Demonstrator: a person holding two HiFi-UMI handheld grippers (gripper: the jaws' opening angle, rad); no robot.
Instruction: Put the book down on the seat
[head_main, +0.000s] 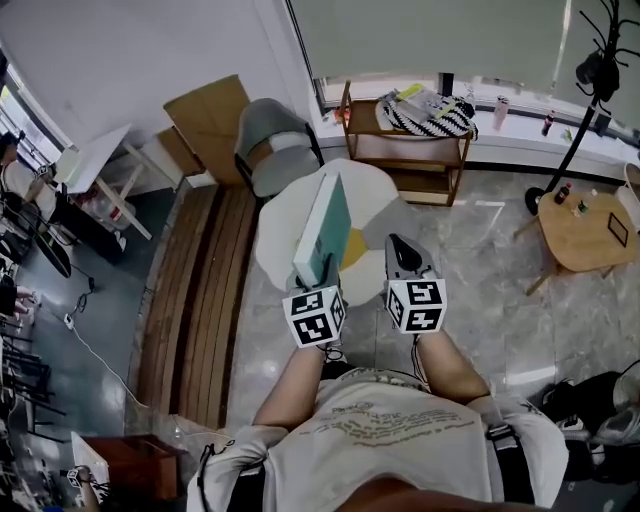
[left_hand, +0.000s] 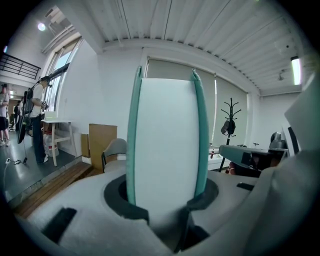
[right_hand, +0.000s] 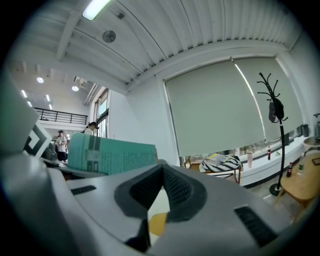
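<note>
In the head view my left tongs (head_main: 317, 275) hold the teal book (head_main: 325, 225) by its near end. It stands on edge, leaning over the white seat with the yellow centre (head_main: 375, 195); from up here I cannot tell whether book and seat touch. My right tongs (head_main: 400, 250) sit just beside the book on its right. A grey chair (head_main: 270, 150) and a wooden shelf (head_main: 405, 150) stand beyond the seat.

Only the left gripper view shows the grip itself. The book's white page edge faces the camera with a teal cover on each side, and my dark pads (left_hand: 204, 194) are clamped against those covers. The seat is hidden here.

The right gripper view shows what the others do not: those jaws meet at their tips with nothing between them. Through the slit beneath the tips, the seat's white and yellow show. At the left the book's printed cover appears, its print too small to read.
</note>
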